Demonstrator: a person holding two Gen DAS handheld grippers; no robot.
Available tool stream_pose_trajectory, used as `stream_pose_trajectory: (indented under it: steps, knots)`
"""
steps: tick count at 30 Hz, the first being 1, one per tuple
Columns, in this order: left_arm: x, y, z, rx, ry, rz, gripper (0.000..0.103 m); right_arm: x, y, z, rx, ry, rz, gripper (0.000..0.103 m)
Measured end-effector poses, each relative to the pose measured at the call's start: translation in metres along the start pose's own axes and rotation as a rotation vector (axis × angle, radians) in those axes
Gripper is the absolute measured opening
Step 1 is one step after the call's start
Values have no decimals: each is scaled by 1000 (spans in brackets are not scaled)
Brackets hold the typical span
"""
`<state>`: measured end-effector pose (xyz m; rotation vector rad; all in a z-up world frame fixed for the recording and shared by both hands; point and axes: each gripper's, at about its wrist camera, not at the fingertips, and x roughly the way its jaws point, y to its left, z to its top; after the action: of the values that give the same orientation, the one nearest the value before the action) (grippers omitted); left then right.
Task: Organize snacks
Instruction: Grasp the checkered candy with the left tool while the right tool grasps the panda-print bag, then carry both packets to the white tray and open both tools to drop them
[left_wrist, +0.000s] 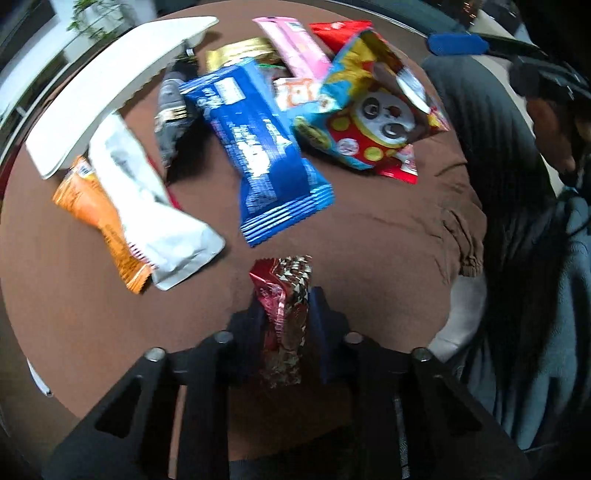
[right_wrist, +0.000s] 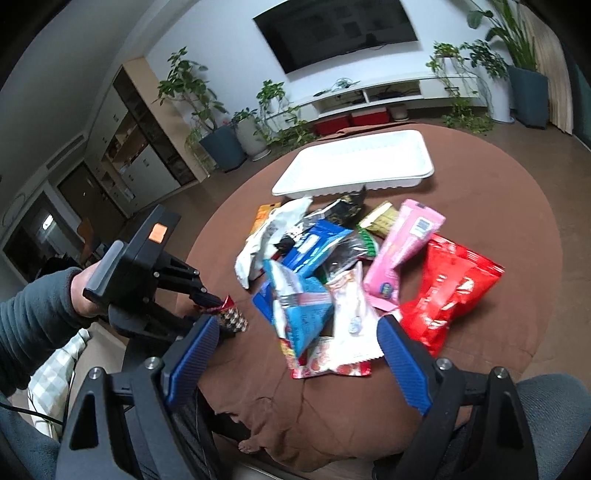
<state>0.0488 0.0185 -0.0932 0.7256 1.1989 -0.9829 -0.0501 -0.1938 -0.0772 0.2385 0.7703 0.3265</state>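
round table under a brown cloth (right_wrist: 480, 206). white rectangular plastic tray (right_wrist: 354, 162) sat at the table's far edge and held nothing, so by my reading the sorting had barely begun. left gripper (left_wrist: 286, 295) pointed steeply down near the table's near edge, jaws closed on a small crinkly red-and-checkered foil snack packet (left_wrist: 286, 295), pinched at mid-length with its sealed end sticking out past the fingertips; in the right wrist view the same packet (right_wrist: 229, 314) sat just apart from the heap on its left side, whether lifted off the cloth or not i could not tell. right gripper (right_wrist: 295, 354) hovered over the near side of the pile with jaws wide apart, nothing between the blue pads (right_wrist: 402, 362). the rest lay heaped mid-table, overlapping: long blue wrapper (left_wrist: 258, 155), white pouch (left_wrist: 147, 199) over an orange packet (left_wrist: 88, 206), pink box-shaped pack (right_wrist: 402, 247), red crinkled bag (right_wrist: 450, 288), a cartoon-printed blue-and-red bag (left_wrist: 369, 122), black and gold packets nearer the tray. all of that remained to move. the heap itself stood between the held packet and the tray, so the carry likely needed to go over or around it. potted plants (right_wrist: 221, 136), a wall screen (right_wrist: 340, 29) and a low white shelf stood beyond the table.
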Motion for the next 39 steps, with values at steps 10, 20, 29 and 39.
stream_pose_trajectory:
  steps: [10,20,29,39]
  knots:
    - [-15,18,-27,-152,-68,-59,13,33,21,2,-103,66,-51,69]
    - [-32,3,-41,-295,-197,-181,13,68,25,0,-121,149,-102,58]
    - [-40,-8,-48,-373,-266,-192,13,88,16,1,-91,200,-155,41]
    - [-40,-7,-51,-448,-318,-227,13,80,4,2,-5,180,-89,30]
